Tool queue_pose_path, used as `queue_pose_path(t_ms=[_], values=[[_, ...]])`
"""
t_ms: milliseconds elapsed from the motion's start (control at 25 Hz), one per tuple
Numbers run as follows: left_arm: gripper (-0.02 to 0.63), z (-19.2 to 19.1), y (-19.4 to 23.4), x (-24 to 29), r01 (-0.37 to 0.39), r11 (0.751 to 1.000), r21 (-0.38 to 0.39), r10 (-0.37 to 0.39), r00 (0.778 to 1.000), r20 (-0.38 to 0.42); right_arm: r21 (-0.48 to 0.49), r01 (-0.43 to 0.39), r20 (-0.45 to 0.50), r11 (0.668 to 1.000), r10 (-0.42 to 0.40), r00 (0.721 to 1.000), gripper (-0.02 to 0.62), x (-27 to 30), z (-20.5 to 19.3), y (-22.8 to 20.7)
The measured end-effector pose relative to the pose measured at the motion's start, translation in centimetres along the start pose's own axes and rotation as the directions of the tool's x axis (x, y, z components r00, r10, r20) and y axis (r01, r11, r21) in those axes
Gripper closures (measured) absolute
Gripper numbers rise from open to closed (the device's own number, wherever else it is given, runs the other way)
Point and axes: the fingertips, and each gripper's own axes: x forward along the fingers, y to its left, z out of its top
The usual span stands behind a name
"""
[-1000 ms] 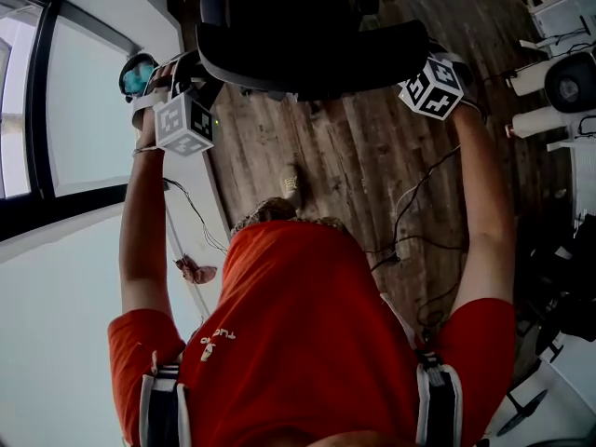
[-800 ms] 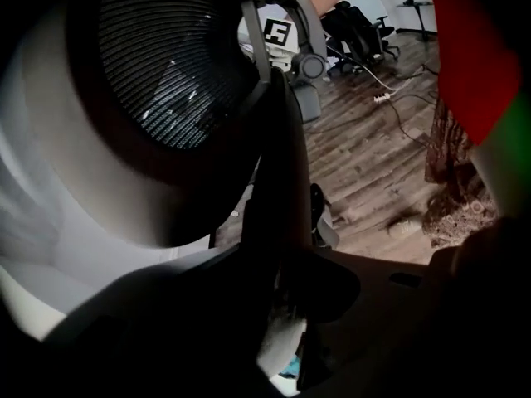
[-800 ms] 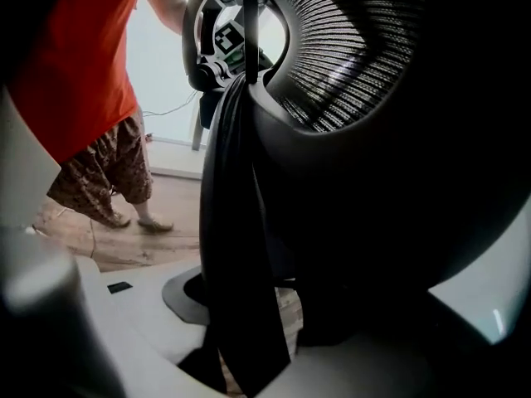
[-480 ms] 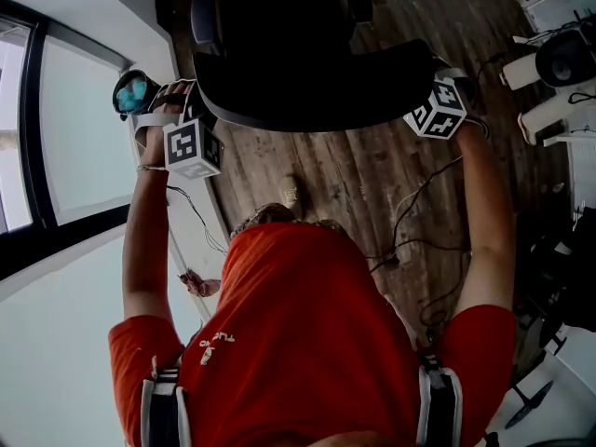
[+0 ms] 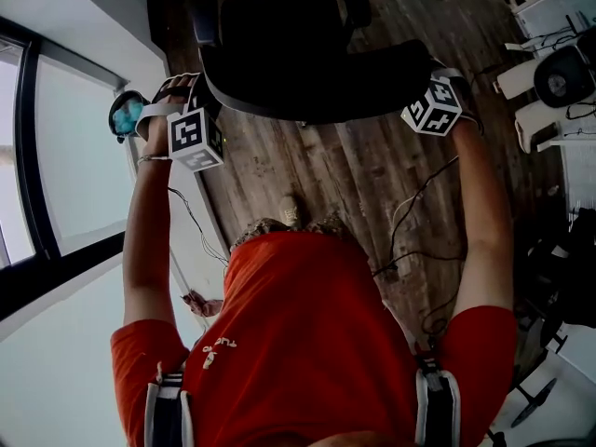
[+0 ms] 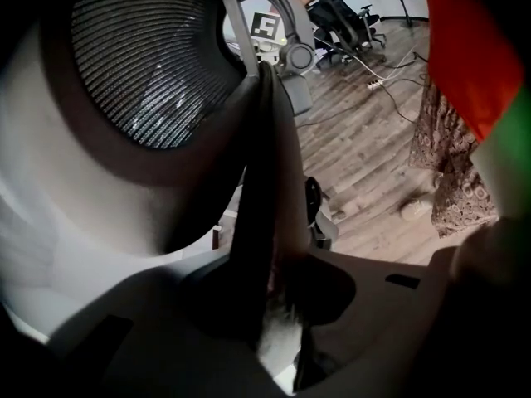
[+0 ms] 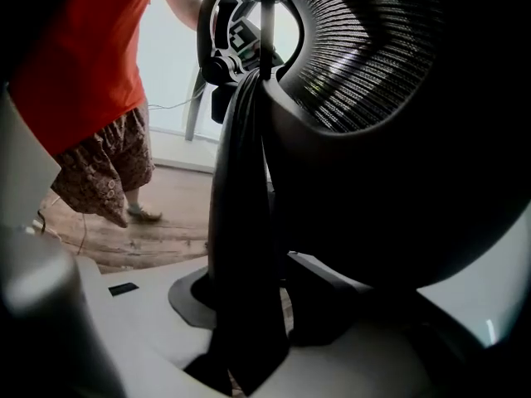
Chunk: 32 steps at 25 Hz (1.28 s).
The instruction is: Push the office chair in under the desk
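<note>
The black office chair (image 5: 307,73) stands on the wooden floor at the top of the head view, its backrest toward me. My left gripper (image 5: 200,96) is at the backrest's left edge and my right gripper (image 5: 430,77) at its right edge. In the left gripper view the backrest's dark rim runs between the jaws of the left gripper (image 6: 265,305), with the mesh (image 6: 141,65) above. The right gripper (image 7: 249,322) holds the opposite rim below its mesh (image 7: 365,65). Both pairs of jaws have just been closing and now press on the rim.
A window with a dark frame (image 5: 37,156) and a white surface (image 5: 102,7) lie to the left. Cables (image 5: 410,212) trail over the floor beside my feet. White equipment (image 5: 559,73) stands at the right. More chairs (image 6: 348,19) stand far off.
Both grippers have drawn in against the backrest's two side edges and closed on them. The chair has shifted slightly in the head view.
</note>
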Motion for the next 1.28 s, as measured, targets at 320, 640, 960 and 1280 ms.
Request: queue_pose_path(t_ms=[320,640,960,1280], values=[[0.506,-0.5,4.1,3.8,0.027,1.0,0.006,-0.027,1.0,-0.007,0.01,-0.008,-0.013,1.0,0.008,1.0,0.422,2.5,-1.8,-4.4],[0.509,0.9,7.6,7.2,0.006,1.0,0.01,-0.006,1.0,0.005,-0.005,-0.02,-0.006,1.0,0.02,1.0,0.422,4.3,-4.9,-8.6],[0.514,1.7,11.7,11.4,0.001,1.0,-0.008,-0.001,1.0,-0.012,-0.037,-0.021,0.016,0.999,0.021,1.0,0.423,7.1,-7.9,-14.1],[0.509,1.2,17.3,16.1,-0.056,0.998,-0.025,0.055,0.998,-0.022,-0.058,-0.049,0.027,0.997,0.05,0.998,0.433,11.5,-10.2,-20.5]])
